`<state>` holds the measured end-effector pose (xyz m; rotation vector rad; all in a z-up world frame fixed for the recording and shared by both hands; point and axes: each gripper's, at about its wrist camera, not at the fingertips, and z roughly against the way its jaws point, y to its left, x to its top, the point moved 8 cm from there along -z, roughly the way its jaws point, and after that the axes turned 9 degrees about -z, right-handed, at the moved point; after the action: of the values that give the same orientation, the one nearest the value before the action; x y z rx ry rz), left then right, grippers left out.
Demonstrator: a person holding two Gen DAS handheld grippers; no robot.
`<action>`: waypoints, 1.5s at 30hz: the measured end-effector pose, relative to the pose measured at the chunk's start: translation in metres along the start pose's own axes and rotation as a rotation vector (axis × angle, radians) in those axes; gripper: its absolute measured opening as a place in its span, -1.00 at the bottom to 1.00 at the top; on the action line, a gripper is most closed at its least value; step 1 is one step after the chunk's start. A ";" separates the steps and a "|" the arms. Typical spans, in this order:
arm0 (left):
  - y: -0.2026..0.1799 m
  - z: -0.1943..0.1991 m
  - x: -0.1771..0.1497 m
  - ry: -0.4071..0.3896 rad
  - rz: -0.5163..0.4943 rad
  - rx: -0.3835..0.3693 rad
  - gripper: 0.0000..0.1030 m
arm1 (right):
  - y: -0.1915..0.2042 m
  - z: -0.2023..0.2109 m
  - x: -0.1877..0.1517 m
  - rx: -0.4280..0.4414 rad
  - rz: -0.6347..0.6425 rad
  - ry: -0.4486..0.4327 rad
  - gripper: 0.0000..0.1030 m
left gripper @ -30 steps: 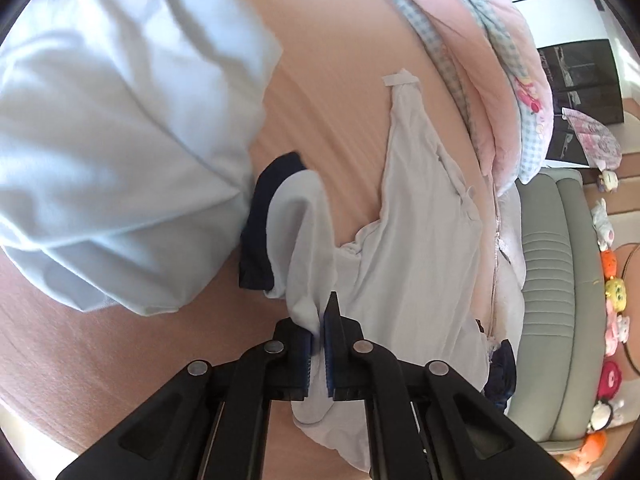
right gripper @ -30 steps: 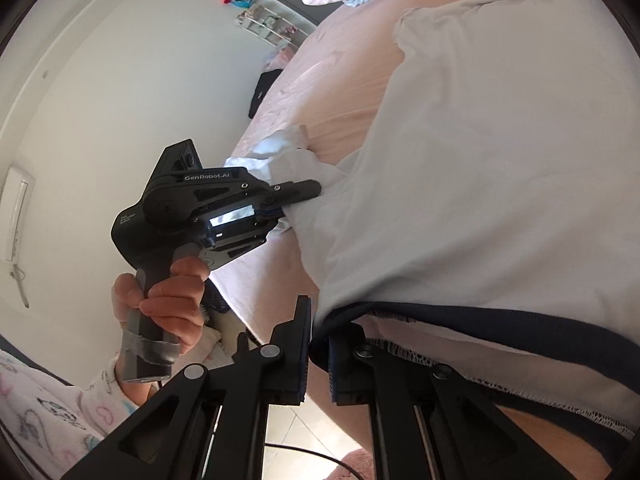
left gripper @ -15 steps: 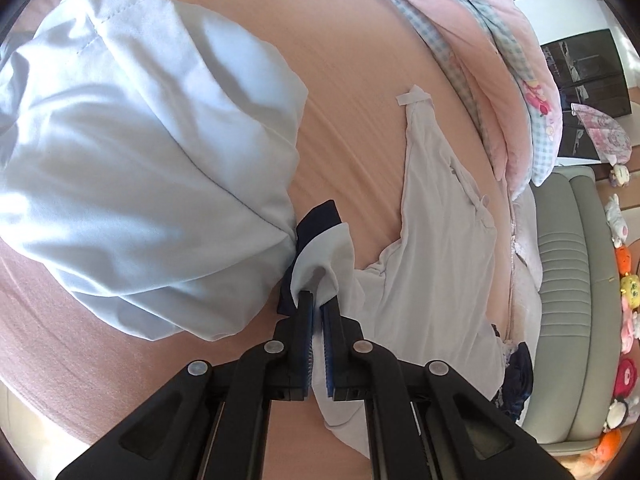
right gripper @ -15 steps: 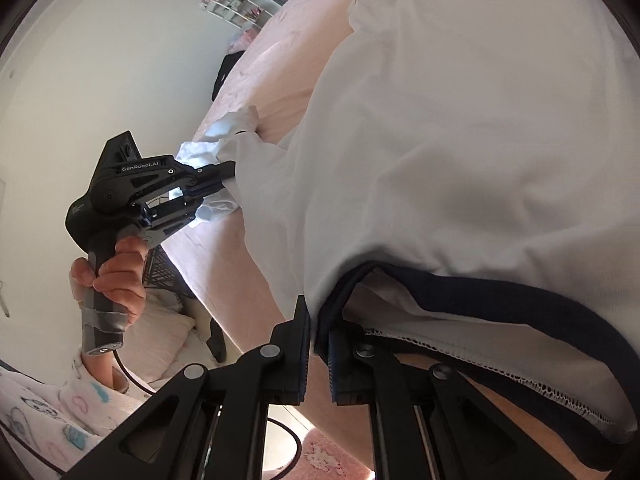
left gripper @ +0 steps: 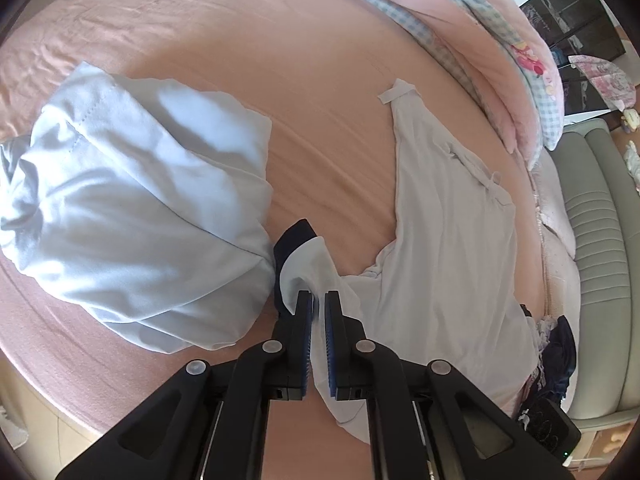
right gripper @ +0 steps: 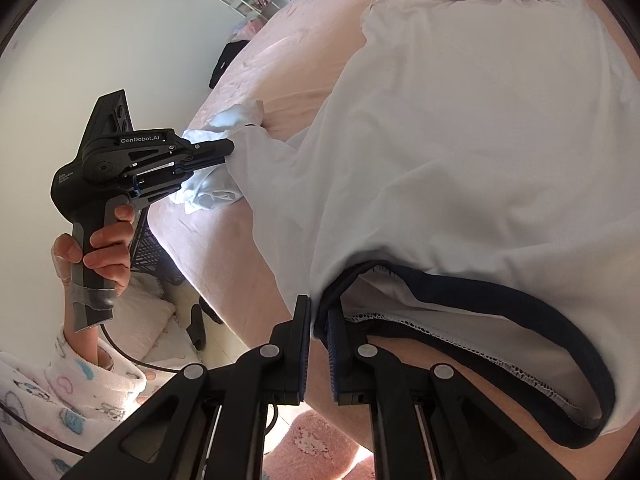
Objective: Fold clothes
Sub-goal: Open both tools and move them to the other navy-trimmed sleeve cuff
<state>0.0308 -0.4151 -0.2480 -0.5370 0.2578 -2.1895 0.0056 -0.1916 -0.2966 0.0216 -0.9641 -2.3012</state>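
Note:
A pale white-blue top with navy trim point(left gripper: 444, 240) lies spread on the pink bed point(left gripper: 312, 92). My left gripper point(left gripper: 319, 300) is shut on its navy-cuffed sleeve point(left gripper: 308, 256), beside a light blue bundle. In the right wrist view the same top point(right gripper: 460, 152) fills the frame. My right gripper point(right gripper: 319, 308) is shut on its navy-trimmed edge point(right gripper: 460, 288), held above the bed. The left gripper point(right gripper: 228, 148) shows there too, pinching the sleeve at the left.
A bulky light blue garment point(left gripper: 132, 216) lies at the bed's left. A pink and checked quilt point(left gripper: 480, 28) lies at the far edge. A grey-green sofa point(left gripper: 592, 248) stands on the right. A dark crate point(right gripper: 148, 248) and pink rug point(right gripper: 316, 448) are on the floor.
My left gripper has drawn the sleeve back from the top's body, beside the blue bundle. My right gripper keeps its hold on the navy edge, and the top has shifted in its view.

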 end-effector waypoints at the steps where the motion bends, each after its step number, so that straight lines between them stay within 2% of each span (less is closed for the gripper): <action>1: -0.001 0.000 -0.001 0.010 0.005 0.000 -0.69 | -0.001 0.004 0.001 -0.009 0.002 -0.002 -0.61; 2: -0.003 0.001 -0.001 0.018 0.008 -0.004 -0.56 | -0.003 0.009 0.003 -0.019 0.003 -0.009 -0.29; 3: -0.004 0.001 -0.001 0.025 0.012 -0.008 -0.12 | -0.005 0.014 0.005 -0.030 0.002 -0.018 0.04; 4: -0.007 0.003 -0.002 0.021 0.006 -0.005 0.54 | -0.007 0.020 0.008 -0.037 -0.002 -0.031 0.16; 5: -0.010 0.005 -0.002 0.013 -0.003 -0.001 0.78 | -0.009 0.026 0.010 -0.031 -0.013 -0.045 0.22; 6: -0.014 0.008 -0.002 0.003 -0.032 0.022 0.89 | -0.010 0.032 0.013 -0.022 -0.025 -0.057 0.22; 12: -0.046 0.019 -0.001 -0.057 -0.264 0.190 0.89 | -0.026 0.065 0.033 0.044 -0.131 -0.129 0.23; 14: -0.058 0.019 -0.001 -0.066 -0.319 0.211 0.89 | -0.032 0.075 0.039 0.054 -0.159 -0.155 0.25; 16: -0.068 0.017 -0.001 -0.060 -0.343 0.196 0.89 | -0.041 0.084 0.043 0.035 -0.169 -0.178 0.29; 23: -0.097 0.000 -0.010 0.052 -0.320 0.032 0.89 | -0.063 0.101 0.049 -0.003 -0.214 -0.218 0.29; 27: -0.115 -0.006 -0.014 0.075 -0.386 0.056 0.89 | -0.076 0.113 0.051 -0.006 -0.245 -0.233 0.29; 32: -0.154 -0.011 -0.023 0.055 -0.565 0.116 0.89 | -0.088 0.136 0.055 -0.010 -0.270 -0.268 0.29; 36: -0.189 -0.016 -0.034 0.041 -0.686 0.116 0.89 | -0.094 0.154 0.060 -0.028 -0.284 -0.313 0.30; 41: -0.226 -0.029 -0.054 0.072 -0.754 0.062 0.89 | -0.110 0.169 0.062 -0.174 -0.253 -0.349 0.34; 45: -0.250 -0.040 -0.070 0.109 -0.773 0.012 0.89 | -0.135 0.177 0.062 -0.261 -0.281 -0.358 0.35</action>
<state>-0.1225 -0.2049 -0.2133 -0.5706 0.0963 -2.9720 -0.1621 -0.0426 -0.2407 -0.3995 -0.8644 -2.7365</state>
